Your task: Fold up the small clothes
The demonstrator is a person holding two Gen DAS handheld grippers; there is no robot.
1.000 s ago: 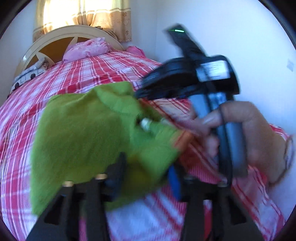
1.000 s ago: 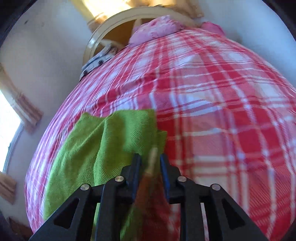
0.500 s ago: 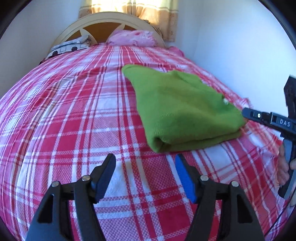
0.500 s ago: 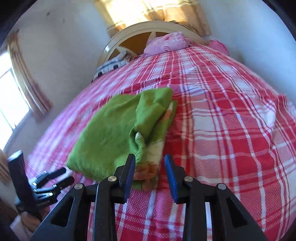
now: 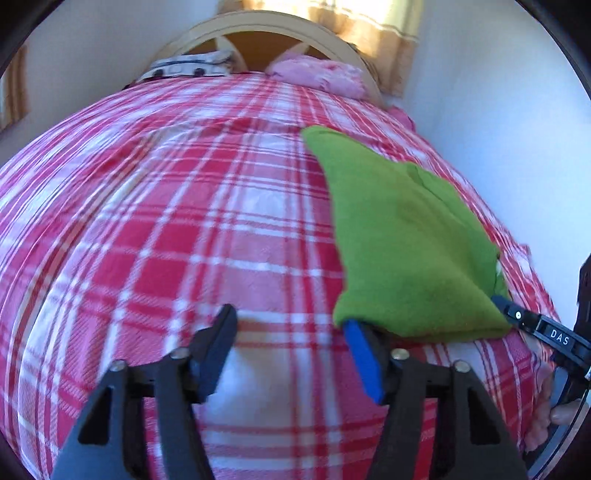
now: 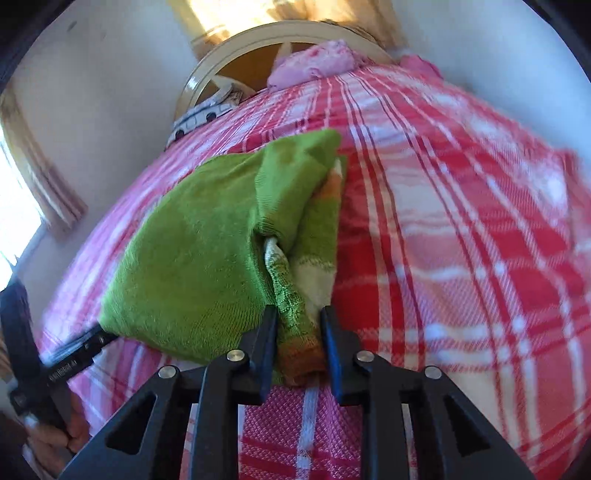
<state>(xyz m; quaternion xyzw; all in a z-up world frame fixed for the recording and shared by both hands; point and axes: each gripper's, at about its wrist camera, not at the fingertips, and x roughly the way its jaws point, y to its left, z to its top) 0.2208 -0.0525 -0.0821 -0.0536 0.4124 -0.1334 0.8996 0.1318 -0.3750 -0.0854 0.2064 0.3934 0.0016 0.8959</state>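
Fingers of the left gripper (image 5: 291,350) closing, about half apart, only red plaid bedspread (image 5: 184,240) between them, the right one under the folded green garment (image 5: 406,251) at center right. Right gripper (image 6: 298,339), lower center, narrow and closing around the garment's near edge; whether the pads press is unclear.

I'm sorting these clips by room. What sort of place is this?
Most likely a bedroom: a bed under a red plaid cover, a curved headboard with a pink pillow against it, and a curtained window beside it.
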